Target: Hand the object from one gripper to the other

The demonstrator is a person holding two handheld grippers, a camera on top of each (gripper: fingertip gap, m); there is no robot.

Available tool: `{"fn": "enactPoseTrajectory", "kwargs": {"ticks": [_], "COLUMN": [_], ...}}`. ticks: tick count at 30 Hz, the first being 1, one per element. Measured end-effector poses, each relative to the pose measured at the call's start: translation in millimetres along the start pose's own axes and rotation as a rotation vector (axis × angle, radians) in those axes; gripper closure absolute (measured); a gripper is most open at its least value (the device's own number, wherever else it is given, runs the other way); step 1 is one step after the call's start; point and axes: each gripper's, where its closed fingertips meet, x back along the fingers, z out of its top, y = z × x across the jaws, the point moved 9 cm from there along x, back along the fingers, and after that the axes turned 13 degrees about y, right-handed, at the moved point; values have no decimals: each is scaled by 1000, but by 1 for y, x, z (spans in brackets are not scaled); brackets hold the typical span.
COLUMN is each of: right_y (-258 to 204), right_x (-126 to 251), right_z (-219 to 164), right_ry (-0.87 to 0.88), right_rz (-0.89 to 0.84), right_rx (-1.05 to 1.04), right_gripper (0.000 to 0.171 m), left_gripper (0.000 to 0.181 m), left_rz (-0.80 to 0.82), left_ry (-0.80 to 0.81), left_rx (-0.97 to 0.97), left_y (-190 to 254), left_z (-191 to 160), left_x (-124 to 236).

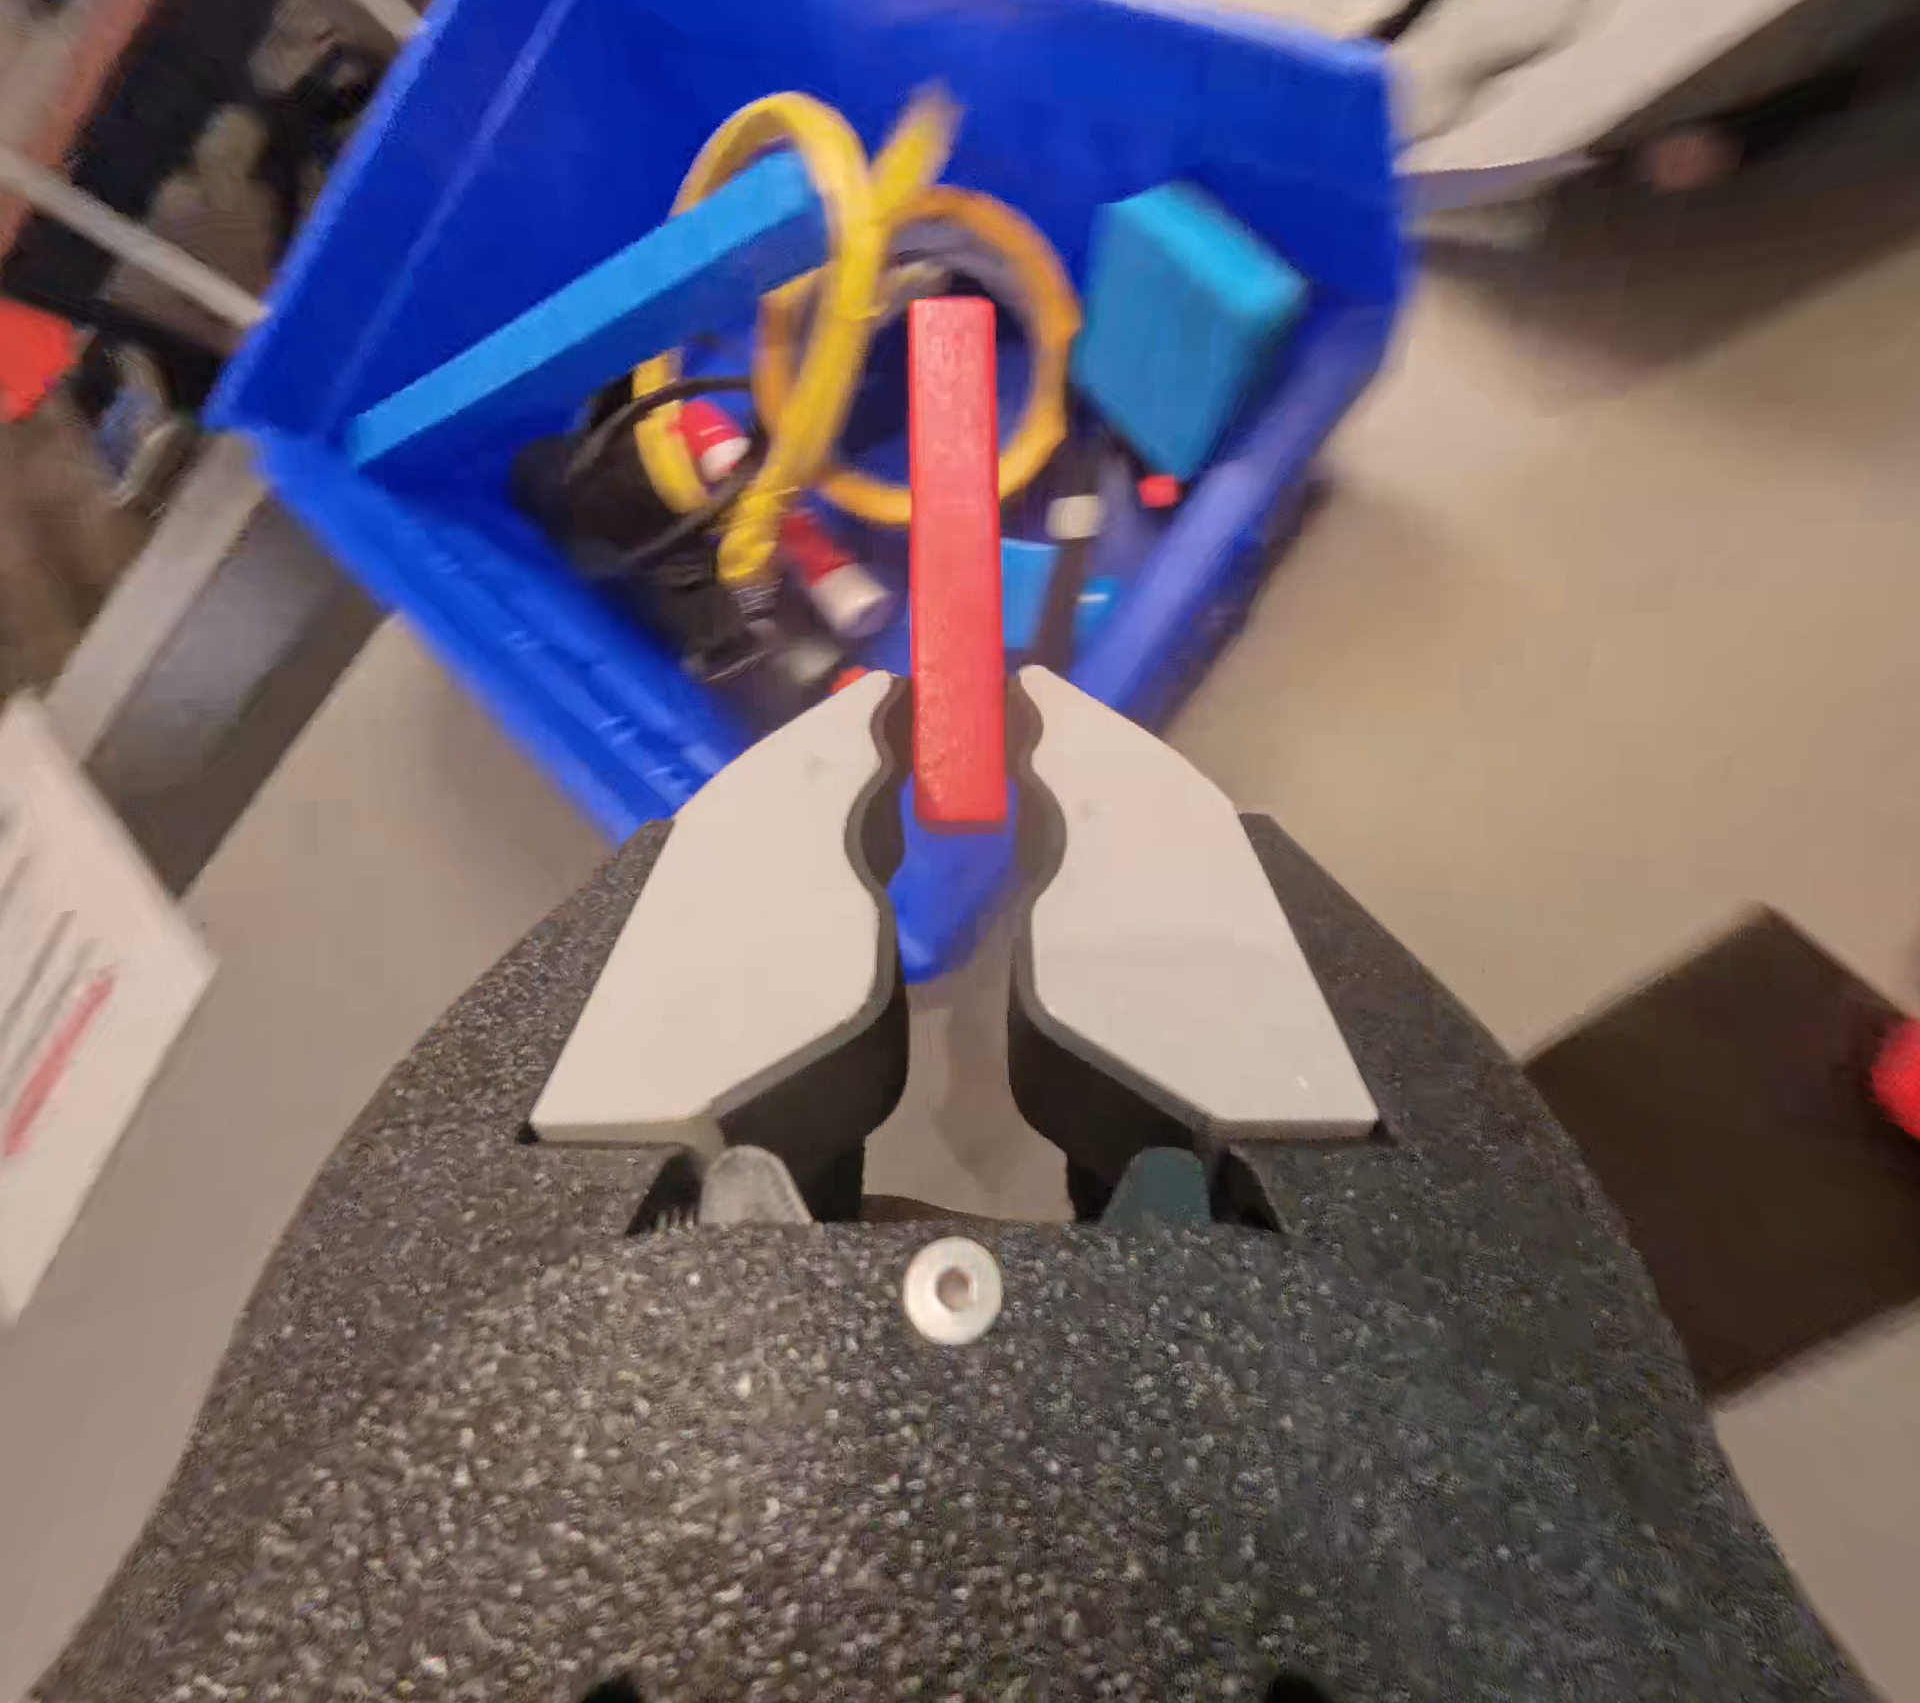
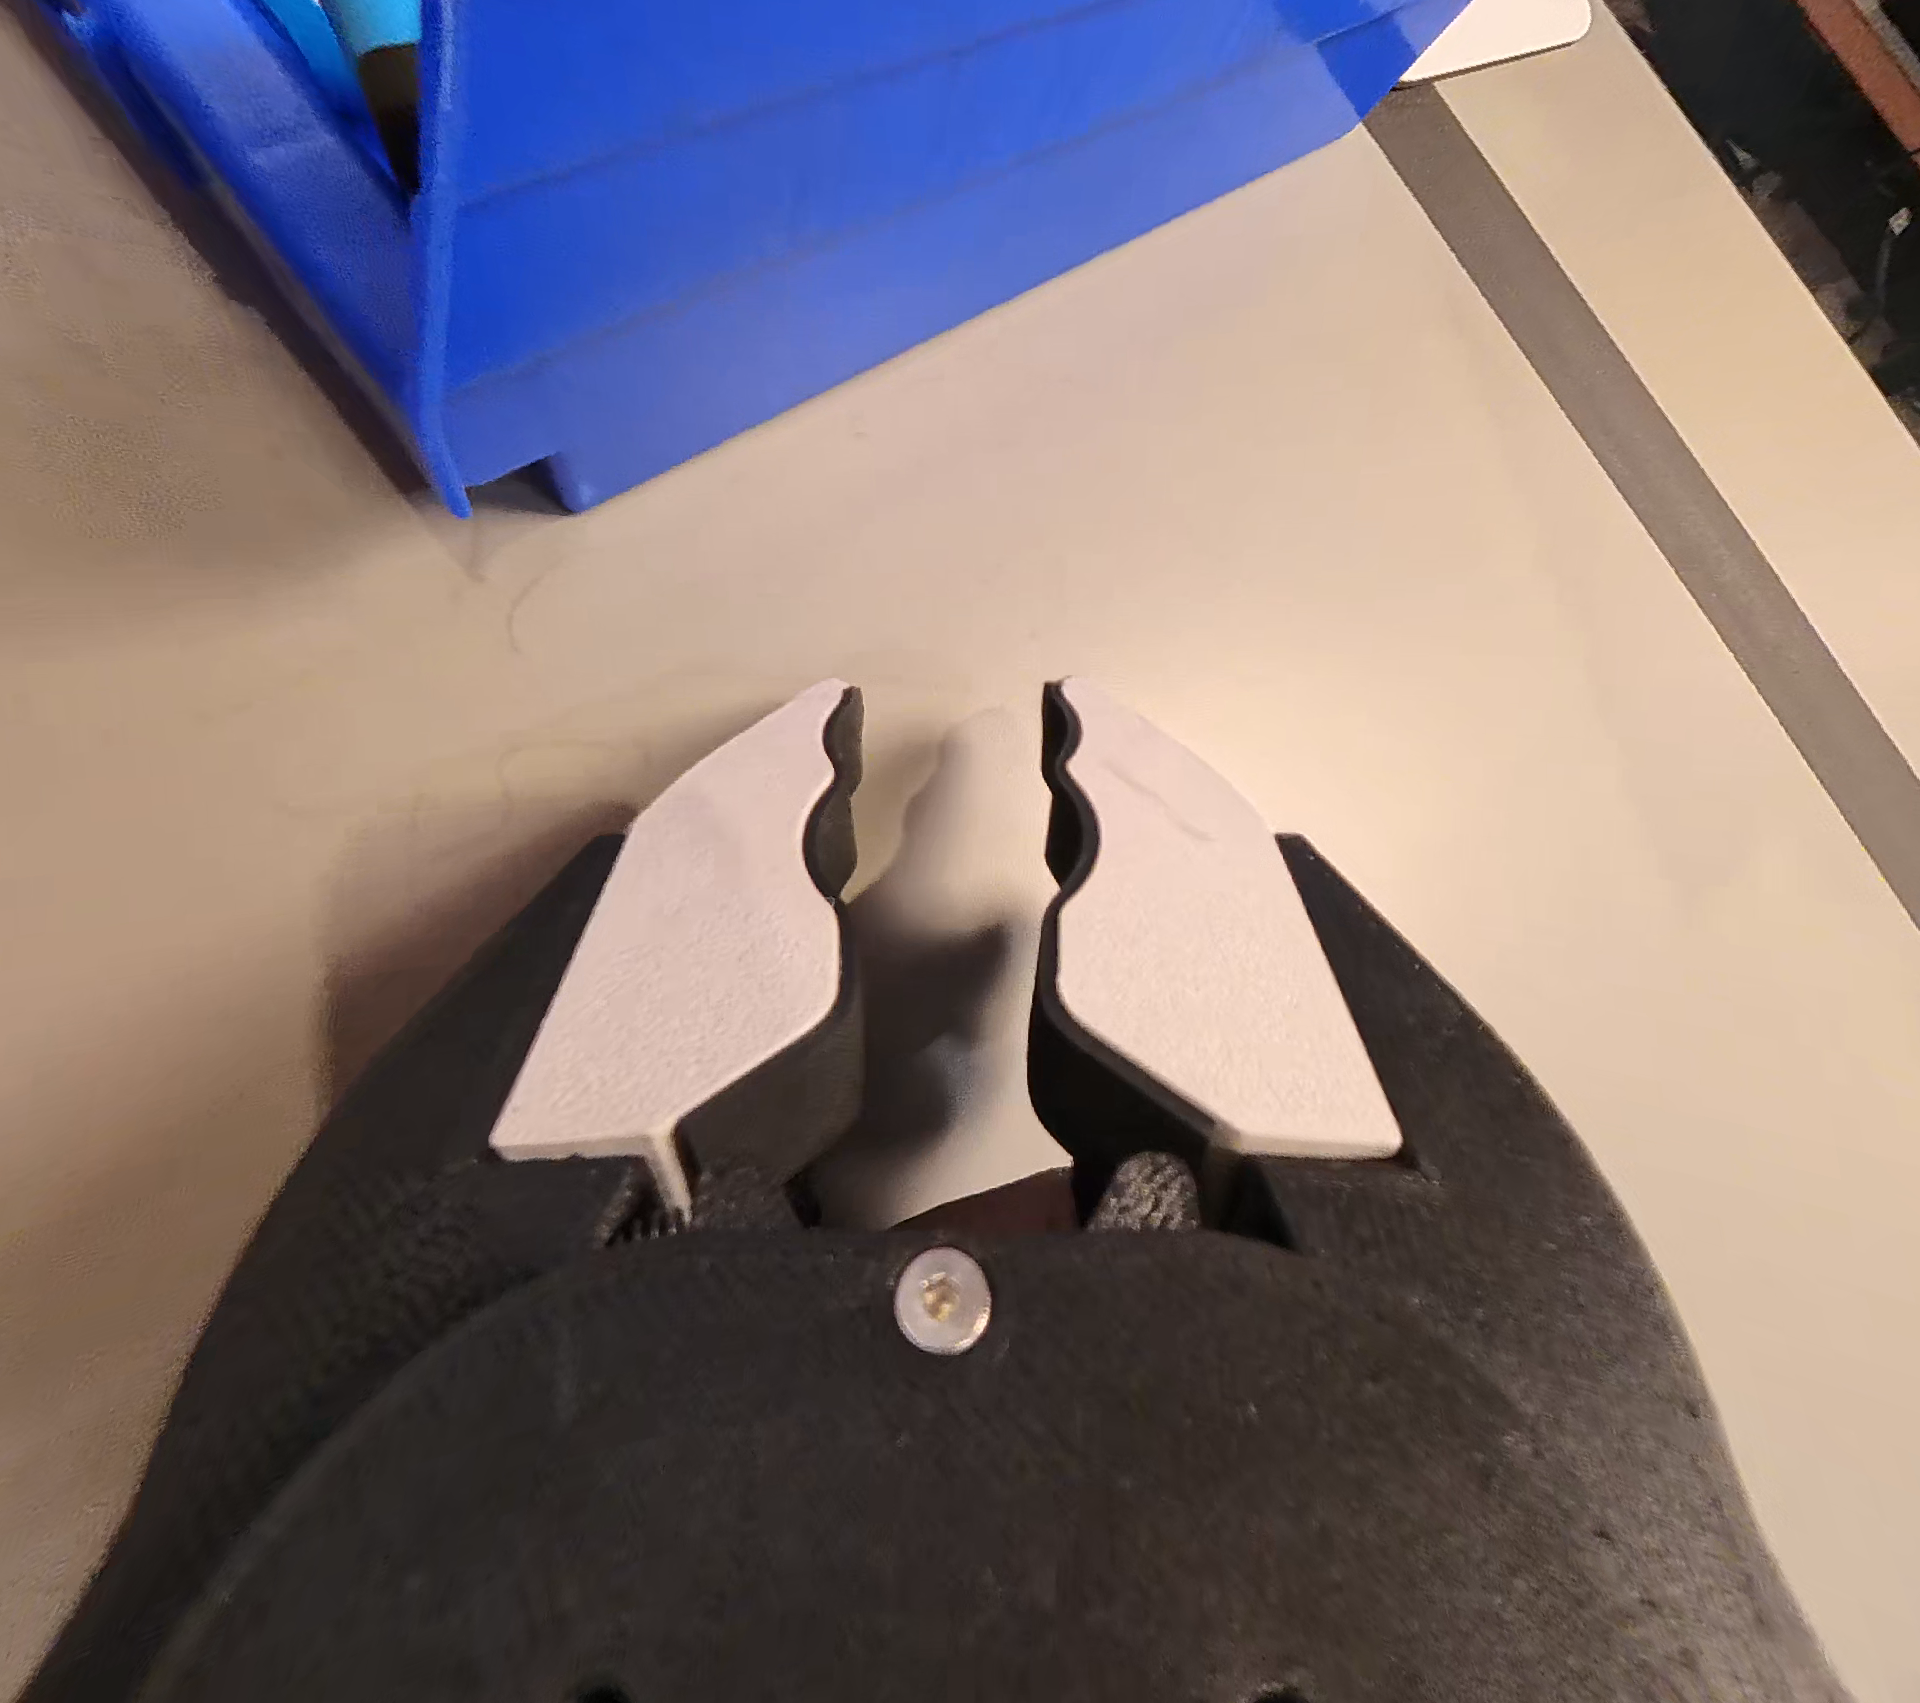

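My left gripper [image 1: 956, 687] is shut on a flat red bar [image 1: 951, 531], gripped near its lower end, so the bar stands out forward past the fingertips. It hangs above a blue bin [image 1: 499, 126] full of parts. My right gripper [image 2: 951, 697] is open and empty, low over the beige table [image 2: 1195, 510], just in front of the blue bin's outer wall [image 2: 883, 126]. Neither gripper shows in the other's view.
In the bin lie a yellow cable coil [image 1: 831, 282], a long blue bar [image 1: 582, 334], a light-blue block [image 1: 1184, 323], black cables [image 1: 644, 510] and small red-and-white parts [image 1: 842, 583]. A dark square pad [image 1: 1745, 1134] and a white sheet [image 1: 73, 978] lie on the table. A grey strip [image 2: 1662, 427] runs along the table.
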Motion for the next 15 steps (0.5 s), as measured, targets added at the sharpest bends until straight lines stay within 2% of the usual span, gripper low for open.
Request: {"fn": "enactPoseTrajectory", "kwargs": {"ticks": [1, 4, 9, 11, 15], "right_y": [0, -1, -1, 0, 0], "right_x": [0, 0, 1, 1, 2], "right_z": [0, 0, 0, -1, -2], "right_ry": [0, 2, 2, 1, 3], "right_rz": [-7, -22, -28, -25, -14], "right_rx": [8, 19, 21, 17, 18], "right_gripper": [139, 139, 139, 139, 140], "left_gripper": [164, 164, 164, 150, 137], "left_rz": [65, 177, 187, 184, 150], "left_ry": [-37, -122, -150, -153, -63], "left_rx": [3, 16, 70, 64, 89], "left_y": [-13, -41, -53, -49, -37], "left_z": [0, 6, 16, 13, 8], "left_x": [-4, -21, -59, -64, -53]}}
